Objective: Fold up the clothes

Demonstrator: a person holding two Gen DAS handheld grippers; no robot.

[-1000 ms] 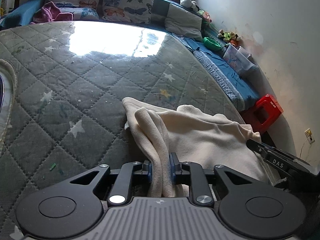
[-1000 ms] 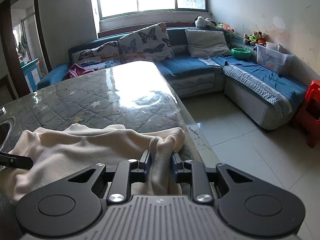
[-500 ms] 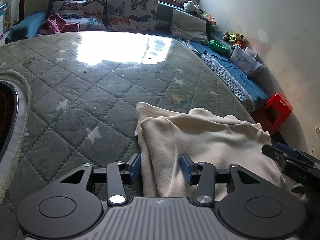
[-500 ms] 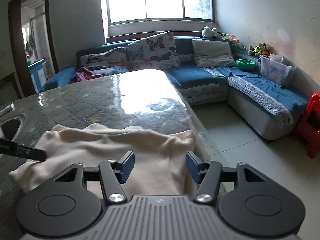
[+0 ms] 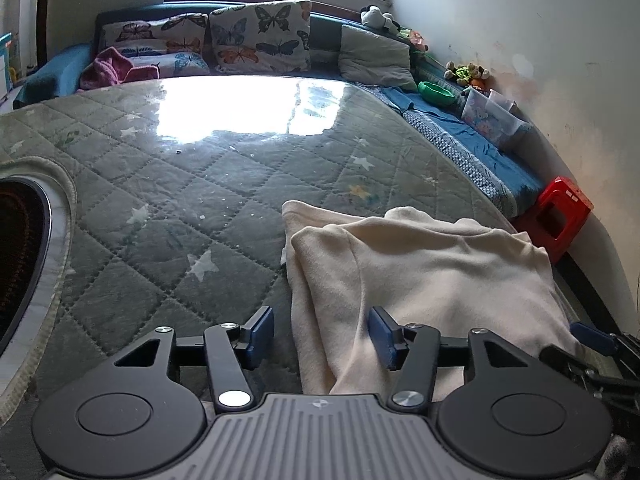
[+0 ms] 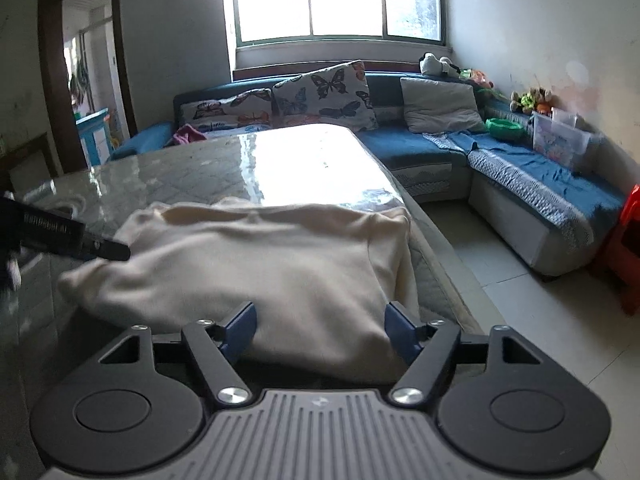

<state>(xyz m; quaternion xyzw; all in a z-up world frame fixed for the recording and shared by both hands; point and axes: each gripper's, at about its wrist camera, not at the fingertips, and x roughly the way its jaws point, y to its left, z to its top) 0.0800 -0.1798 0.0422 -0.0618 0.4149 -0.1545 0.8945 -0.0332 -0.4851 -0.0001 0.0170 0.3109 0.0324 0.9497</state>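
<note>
A cream garment [image 5: 420, 272] lies folded over near the right edge of the quilted grey table cover [image 5: 180, 208]. My left gripper [image 5: 322, 336] sits at the garment's near left edge, its jaws opening, with cloth lying loosely between the blue pads and neither pressing on it. In the right wrist view the same garment [image 6: 256, 264] spreads out ahead, and my right gripper [image 6: 320, 332] is at its near edge, jaws opening, pads clear of the cloth. The right gripper's tip [image 5: 592, 340] shows at the lower right of the left view; the left gripper's finger [image 6: 68, 240] crosses the left side.
A dark round opening with a pale rim [image 5: 24, 248] is set into the table at left. Behind stands a blue corner sofa [image 6: 440, 148] with butterfly cushions, a pink cloth [image 5: 112, 68], a green bowl and a plastic box. A red stool [image 5: 560, 216] stands on the tiled floor.
Both grippers were shut on bunched folds of the garment; both have let go and opened. The cloth has settled flat on the table, and the right gripper has drawn back from it.
</note>
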